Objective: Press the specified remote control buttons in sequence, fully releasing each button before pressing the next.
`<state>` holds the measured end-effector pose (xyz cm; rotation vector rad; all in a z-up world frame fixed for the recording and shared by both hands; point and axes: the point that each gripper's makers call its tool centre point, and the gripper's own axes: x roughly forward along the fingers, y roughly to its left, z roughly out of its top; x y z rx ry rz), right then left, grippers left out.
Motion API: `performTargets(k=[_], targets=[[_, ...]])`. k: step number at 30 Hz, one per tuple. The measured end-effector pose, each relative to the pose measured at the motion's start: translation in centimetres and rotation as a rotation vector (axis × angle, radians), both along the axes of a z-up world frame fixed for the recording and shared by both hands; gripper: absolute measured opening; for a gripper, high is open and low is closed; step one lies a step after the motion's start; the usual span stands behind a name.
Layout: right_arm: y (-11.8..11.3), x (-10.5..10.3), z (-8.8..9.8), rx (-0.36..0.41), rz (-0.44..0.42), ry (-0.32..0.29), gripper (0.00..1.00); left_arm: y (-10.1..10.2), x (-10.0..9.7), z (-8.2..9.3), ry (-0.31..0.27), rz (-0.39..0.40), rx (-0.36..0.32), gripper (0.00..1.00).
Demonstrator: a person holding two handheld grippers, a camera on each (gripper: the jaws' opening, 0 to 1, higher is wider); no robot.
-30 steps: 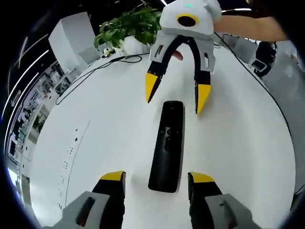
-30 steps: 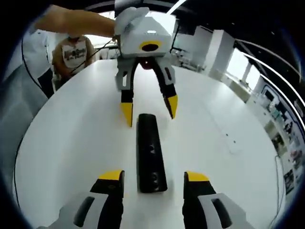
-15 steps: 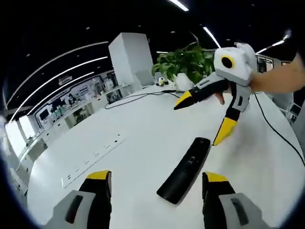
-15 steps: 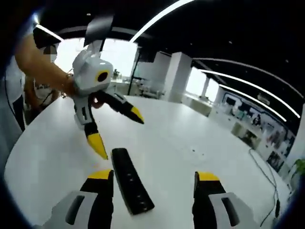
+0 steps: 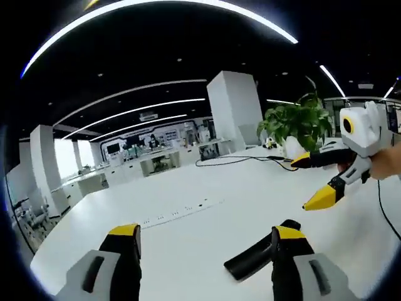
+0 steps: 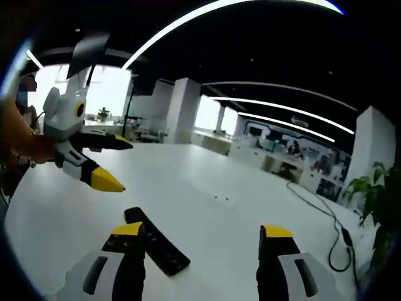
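Note:
A black remote control (image 5: 254,256) lies flat on the white table (image 5: 188,188), low in the left gripper view and partly behind my left gripper's right jaw. My left gripper (image 5: 203,241) is open, with nothing between its yellow-tipped jaws. My right gripper (image 5: 311,180) comes in from the right, held by a hand, open and above the table. In the right gripper view the remote (image 6: 160,248) lies beside the left jaw of my open right gripper (image 6: 200,235). The left gripper (image 6: 118,164) hovers open at the left.
A potted plant (image 5: 301,122) stands at the table's far side, with a dark cable (image 5: 238,160) running from it. A row of sockets (image 5: 182,210) is set in the tabletop. The plant (image 6: 376,194) and cable (image 6: 319,213) sit right in the right gripper view.
Both views have swung up and sideways, so the remote has slid from between each pair of jaws to the lower edge. Both grippers now stand further back from the remote, still open.

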<state>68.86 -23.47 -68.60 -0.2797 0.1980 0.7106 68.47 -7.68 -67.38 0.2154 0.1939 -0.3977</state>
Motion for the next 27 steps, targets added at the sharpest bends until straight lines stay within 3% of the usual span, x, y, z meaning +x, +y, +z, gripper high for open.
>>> performTargets(k=[7, 16, 23, 27], targets=[[-2.2, -0.2, 1.1, 0.041, -0.076, 0.018, 0.72, 0.4, -0.9, 0.3, 0.020, 0.026, -0.018, 0.89], [-5.6, -1.8, 4.0, 0.108, -0.177, 0.031, 0.73, 1.4, -3.6, 2.5, 0.004, 0.061, -0.046, 0.89], [-6.8, -4.7, 5.3, 0.056, -0.209, 0.013, 0.71, 1.6, -6.7, 3.6, 0.000, 0.071, -0.035, 0.89], [-7.2, -6.8, 5.1, 0.031, -0.217, 0.028, 0.70, 2.0, -8.4, 3.5, 0.012, 0.075, -0.023, 0.88]])
